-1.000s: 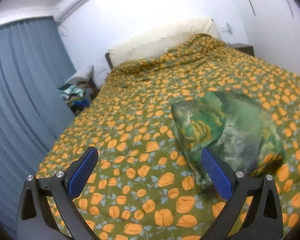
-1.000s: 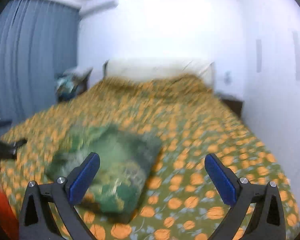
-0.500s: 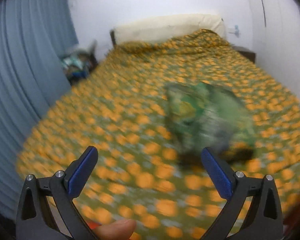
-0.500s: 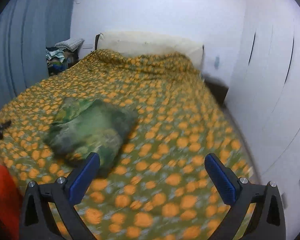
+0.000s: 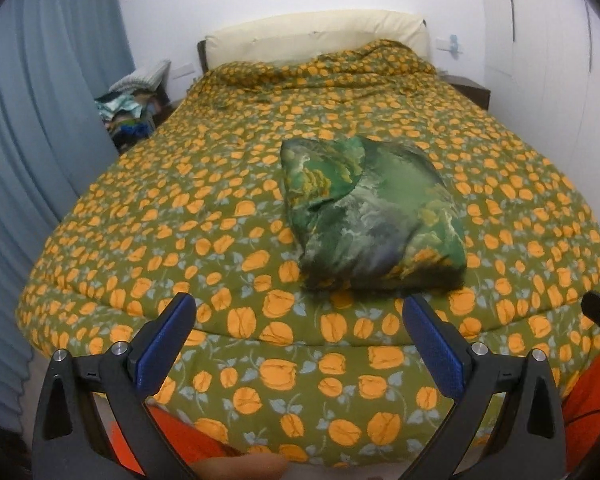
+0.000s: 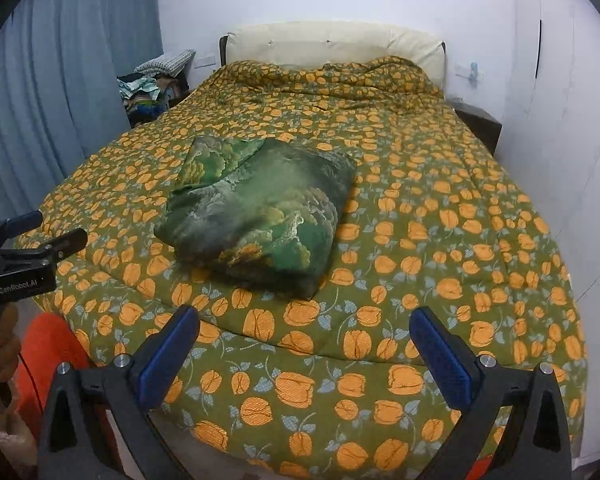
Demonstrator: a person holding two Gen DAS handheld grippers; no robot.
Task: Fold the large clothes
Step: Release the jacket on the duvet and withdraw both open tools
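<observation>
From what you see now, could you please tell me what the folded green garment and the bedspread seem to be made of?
Garment: probably a silky, satin-like fabric; its green print shows a soft sheen and smooth folds. Bedspread: apparently matte padded cotton, puffy and lightly creased.

Both the left gripper [image 5: 300,344] and right gripper [image 6: 306,350] have pulled back from the folded garment [image 5: 370,210].

Both wrist views face headboard [image 5: 316,34] from bed's [image 6: 500,240] foot.
</observation>
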